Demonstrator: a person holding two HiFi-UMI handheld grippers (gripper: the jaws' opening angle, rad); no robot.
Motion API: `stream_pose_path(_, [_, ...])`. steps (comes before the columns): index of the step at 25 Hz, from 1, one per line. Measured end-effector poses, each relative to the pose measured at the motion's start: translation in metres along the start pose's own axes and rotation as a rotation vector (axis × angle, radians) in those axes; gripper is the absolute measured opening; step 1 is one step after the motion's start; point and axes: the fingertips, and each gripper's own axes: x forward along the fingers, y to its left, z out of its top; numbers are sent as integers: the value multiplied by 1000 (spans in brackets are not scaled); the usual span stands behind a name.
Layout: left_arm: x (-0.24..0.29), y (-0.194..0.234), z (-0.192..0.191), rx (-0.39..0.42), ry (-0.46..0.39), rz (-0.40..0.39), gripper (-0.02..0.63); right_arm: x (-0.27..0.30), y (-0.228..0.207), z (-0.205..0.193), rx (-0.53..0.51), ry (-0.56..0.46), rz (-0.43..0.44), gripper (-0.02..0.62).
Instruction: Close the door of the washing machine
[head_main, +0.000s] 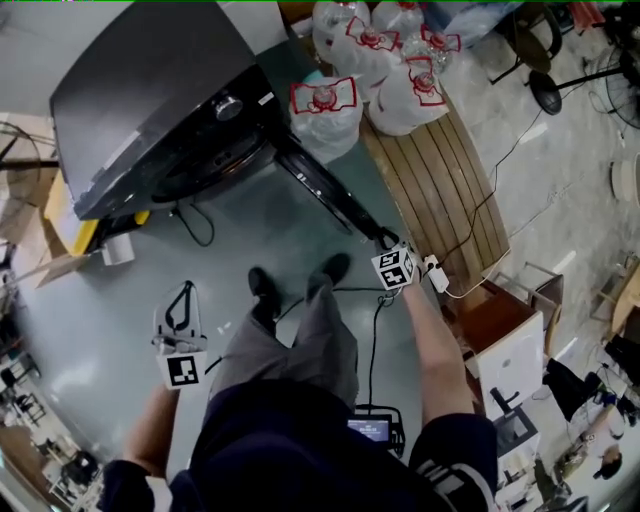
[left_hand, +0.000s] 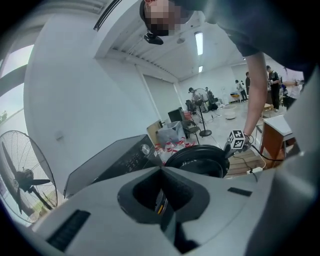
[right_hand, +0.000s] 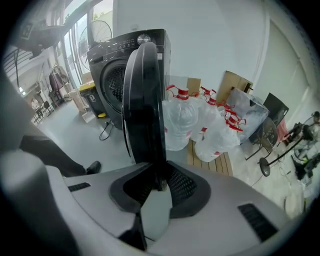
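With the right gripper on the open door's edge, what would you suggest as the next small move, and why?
Probably swing the door in an arc toward the drum opening. The right gripper has its jaws clamped on the door's free edge, the door stands wide open, and the drum opening is uncovered.

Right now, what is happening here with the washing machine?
A person stands facing the washing machine, whose round door is wide open. The right gripper is clamped on the door's outer edge, seemingly ready to swing it shut. The left gripper hangs at the side, jaws together, holding nothing. The door is not yet closed.
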Motion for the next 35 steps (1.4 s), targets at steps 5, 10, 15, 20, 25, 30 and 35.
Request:
stream_pose_path(5, [-6,9,-21,3,-30,-18,23,0,26,-1,40,11,-22,86])
stream_pose_path(10, [-16,17,-36,37,-34,-32,23,-2,51,-3,89,37,-45,86])
stream_pose_path(15, [-30,27,-58,12,-50,-28,23,1,78,-3,122,64,-56,86])
stream_pose_path(20, [-42,38,-79,3,-56,-26,23,2,108,0,165,67,-76,86])
stream_pose_path(25, [-52,54,-98,-25,-69,-23,23,3,140,4,190,89,-88,84])
stream_pose_path(30, [-62,75,-123,-54,-95,-31,23,6,169,11,249,104,-139,84])
stream_pose_path(35, [-70,91,-145,-52,-120,-50,23,10,189,16,294,122,-173,86])
